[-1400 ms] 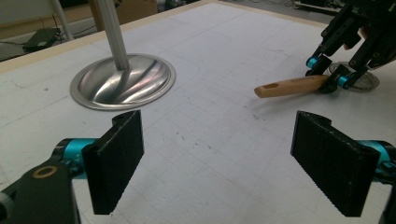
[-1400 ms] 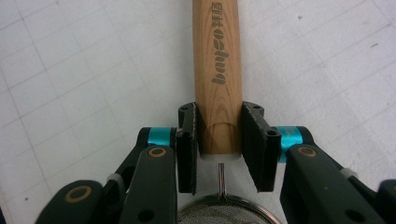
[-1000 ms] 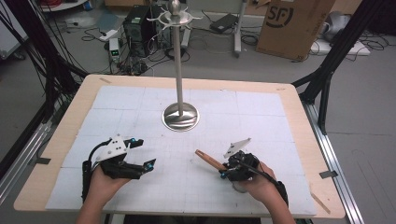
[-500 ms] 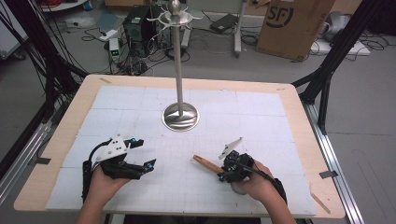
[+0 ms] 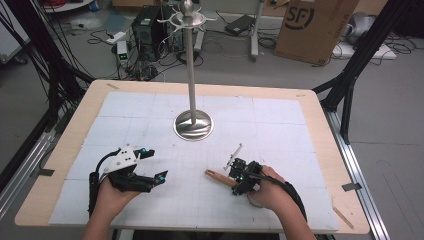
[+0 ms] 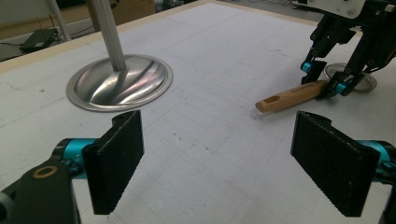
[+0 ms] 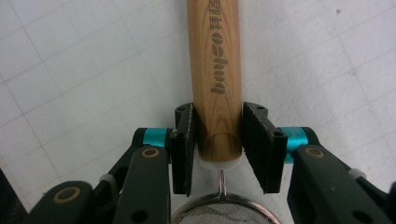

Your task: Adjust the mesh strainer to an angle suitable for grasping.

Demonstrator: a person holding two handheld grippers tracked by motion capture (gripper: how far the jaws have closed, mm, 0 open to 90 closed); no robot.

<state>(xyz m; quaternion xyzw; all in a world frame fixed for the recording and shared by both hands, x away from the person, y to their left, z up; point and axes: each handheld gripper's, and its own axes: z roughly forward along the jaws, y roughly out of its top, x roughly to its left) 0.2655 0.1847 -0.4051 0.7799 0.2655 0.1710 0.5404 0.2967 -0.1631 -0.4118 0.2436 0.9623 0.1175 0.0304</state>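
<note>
The right gripper [image 7: 218, 144] has its black ribbed fingers [image 7: 183, 140] set on either side of the round wooden handle of a small wire-mesh strainer [image 7: 215, 70]. They have just been opening; the left pad looks against the wood and the right one shows a sliver of gap, so the pinch seems slack rather than firm. The strainer lies flat on the white gridded mat of the bench [image 5: 280, 130], handle pointing away from the hand, its steel mesh bowl [image 7: 219, 211] tucked beneath the gripper body.

It looks light and stiff. The smooth, varnished wood could roll or slip between flat pads, and the thin wire neck and mesh would likely dent if squeezed. The handle, near the bowl end where the balance probably sits, seems the best place to hold.

The left gripper [image 6: 219, 163] rests well apart with fingers [image 6: 116, 161] spread wide and empty, facing the polished steel stand with a round base [image 5: 193, 125].
</note>
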